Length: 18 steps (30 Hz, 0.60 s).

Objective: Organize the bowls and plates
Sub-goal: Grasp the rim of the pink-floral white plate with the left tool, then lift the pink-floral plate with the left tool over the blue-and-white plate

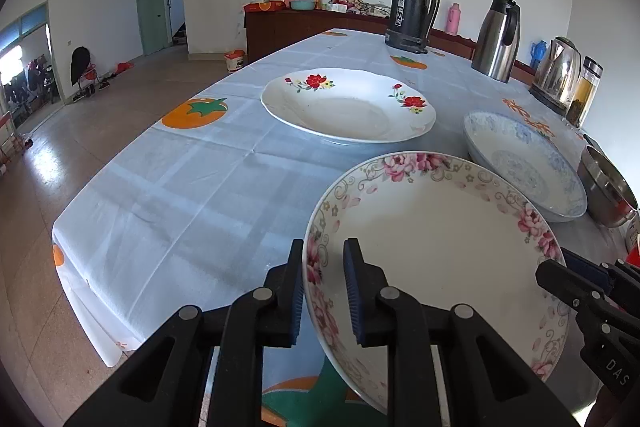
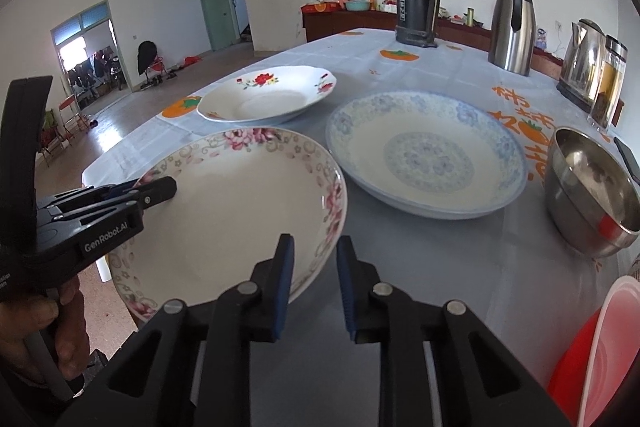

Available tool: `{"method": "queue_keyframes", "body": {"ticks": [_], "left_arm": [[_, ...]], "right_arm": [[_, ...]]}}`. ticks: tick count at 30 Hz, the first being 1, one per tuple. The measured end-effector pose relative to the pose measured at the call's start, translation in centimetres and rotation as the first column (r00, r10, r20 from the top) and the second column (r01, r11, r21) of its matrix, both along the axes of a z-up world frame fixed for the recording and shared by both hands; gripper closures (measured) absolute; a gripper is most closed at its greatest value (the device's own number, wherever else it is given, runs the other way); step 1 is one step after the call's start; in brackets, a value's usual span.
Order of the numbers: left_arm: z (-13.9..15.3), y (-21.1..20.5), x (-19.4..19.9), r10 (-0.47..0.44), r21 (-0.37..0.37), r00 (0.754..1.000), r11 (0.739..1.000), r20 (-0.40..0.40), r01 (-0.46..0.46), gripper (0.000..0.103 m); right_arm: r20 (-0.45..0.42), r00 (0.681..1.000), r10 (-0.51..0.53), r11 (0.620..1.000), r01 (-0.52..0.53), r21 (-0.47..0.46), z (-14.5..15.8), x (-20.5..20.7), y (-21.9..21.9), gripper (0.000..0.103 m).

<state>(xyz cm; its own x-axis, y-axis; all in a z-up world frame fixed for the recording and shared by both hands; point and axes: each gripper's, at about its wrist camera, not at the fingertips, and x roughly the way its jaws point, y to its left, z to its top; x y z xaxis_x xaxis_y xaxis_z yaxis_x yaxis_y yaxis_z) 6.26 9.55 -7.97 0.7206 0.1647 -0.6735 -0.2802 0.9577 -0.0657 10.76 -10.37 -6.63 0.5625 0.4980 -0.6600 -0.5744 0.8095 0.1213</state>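
both grippers, left gripper point(image 1: 323, 291) and right gripper point(image 2: 314, 287), angle downward, clamped on opposite rims of the pink-flowered plate point(image 1: 432, 251) at the table's near edge. three plates in all; one steel bowl point(image 2: 592, 195).

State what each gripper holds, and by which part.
Both hold the pink-flowered plate by its rim: left gripper on the plate's left edge, right gripper on its right edge.

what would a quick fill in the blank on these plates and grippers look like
1. Both grippers grip the rim of the plate with ____ flowers.
2. The plate with red flowers lies on the ____.
3. Right of the blue patterned plate stands a ____ bowl.
4. The left gripper has one of its fingers ____ the plate.

Missing: pink; table; steel; inside
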Motion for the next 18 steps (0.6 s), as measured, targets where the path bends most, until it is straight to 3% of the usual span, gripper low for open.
{"method": "queue_keyframes", "body": {"ticks": [18], "left_arm": [[1.1,-0.4,-0.3,0.003,-0.001,1.000,1.000,0.029,-0.003,0.082]], "right_arm": [[0.026,1.000,-0.015,0.999,0.014,0.032,0.8,-0.5,-0.8,0.081]]}}
